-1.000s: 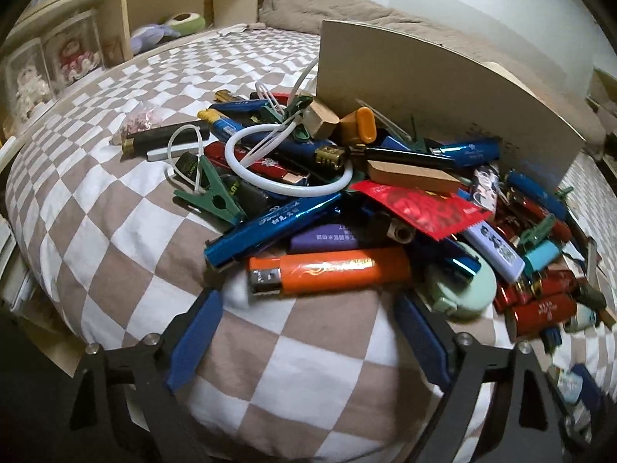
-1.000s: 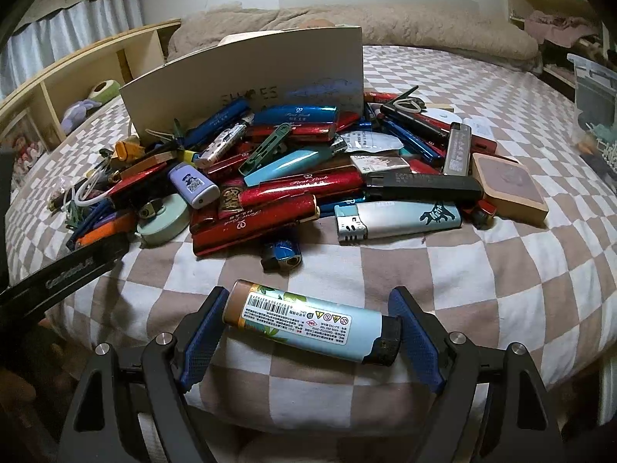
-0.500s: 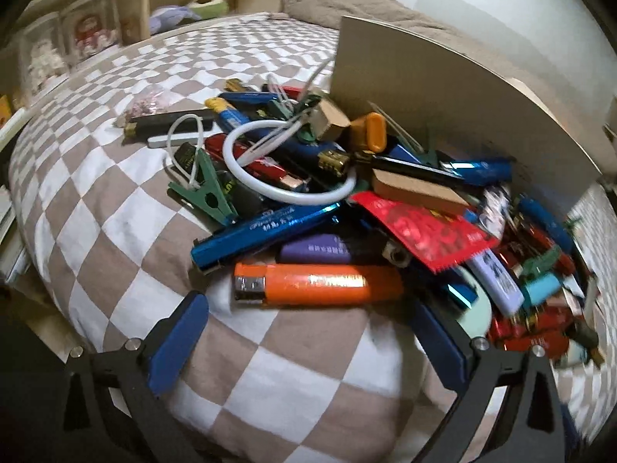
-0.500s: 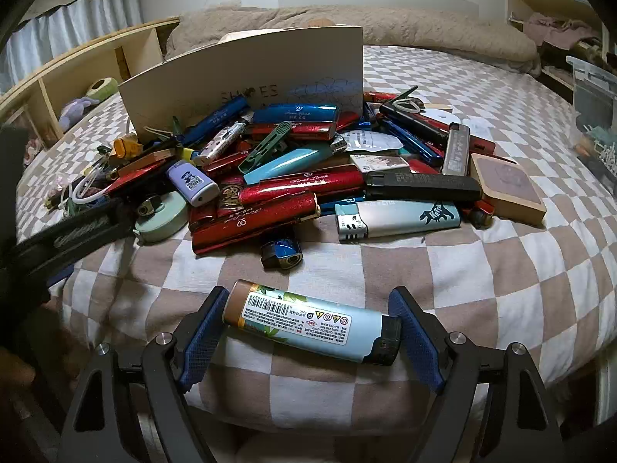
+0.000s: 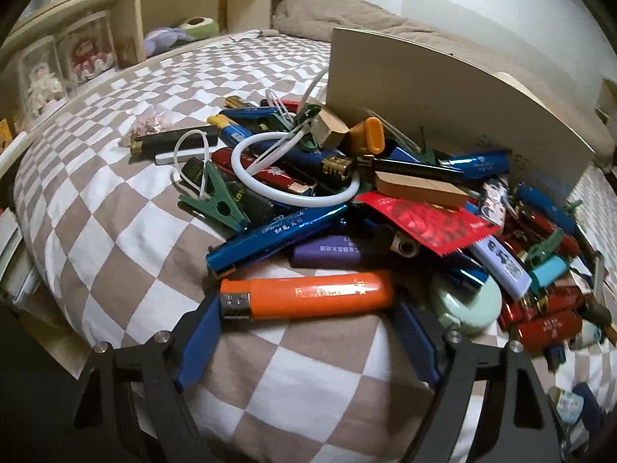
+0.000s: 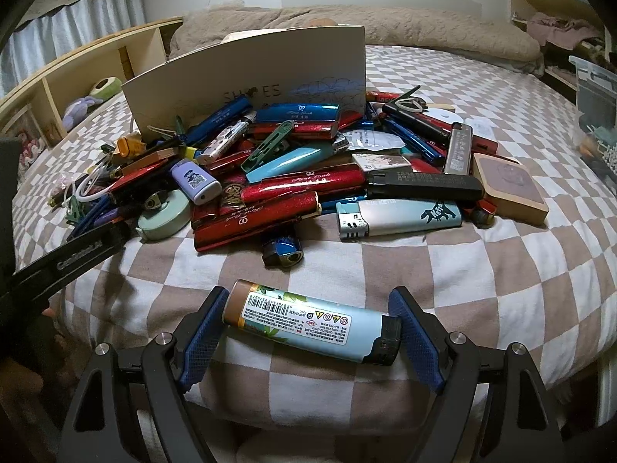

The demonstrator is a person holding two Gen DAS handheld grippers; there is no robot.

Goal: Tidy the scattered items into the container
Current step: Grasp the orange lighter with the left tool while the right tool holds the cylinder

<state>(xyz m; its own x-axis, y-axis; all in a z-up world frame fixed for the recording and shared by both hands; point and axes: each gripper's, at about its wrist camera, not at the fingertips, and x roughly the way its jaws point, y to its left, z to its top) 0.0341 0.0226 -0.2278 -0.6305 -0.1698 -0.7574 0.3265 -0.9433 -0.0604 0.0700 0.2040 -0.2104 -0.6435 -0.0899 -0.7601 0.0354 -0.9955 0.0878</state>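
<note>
A heap of lighters, clips and small items lies on the checkered bed in front of a cream shoebox [image 5: 443, 96], which also shows in the right wrist view [image 6: 250, 81]. My left gripper [image 5: 308, 332] is open, its blue pads on either side of an orange lighter [image 5: 308, 299] at the heap's near edge. My right gripper [image 6: 308, 332] holds a light-blue lighter [image 6: 308, 324] endwise between its blue pads, just above the bed. The left gripper's black arm [image 6: 65, 258] shows at the left of the right wrist view.
A wooden shelf [image 5: 135, 7] with toys runs along the bed's left side. A clear plastic bin [image 6: 594, 96] stands at the right. A green clip [image 5: 216, 200], white ring [image 5: 293, 169], mint tape measure [image 6: 166, 214] and wooden coaster [image 6: 509, 189] lie in the heap.
My left gripper has moved forward to the heap, so the orange lighter now lies between its pads. The right gripper has stayed still with the light-blue lighter.
</note>
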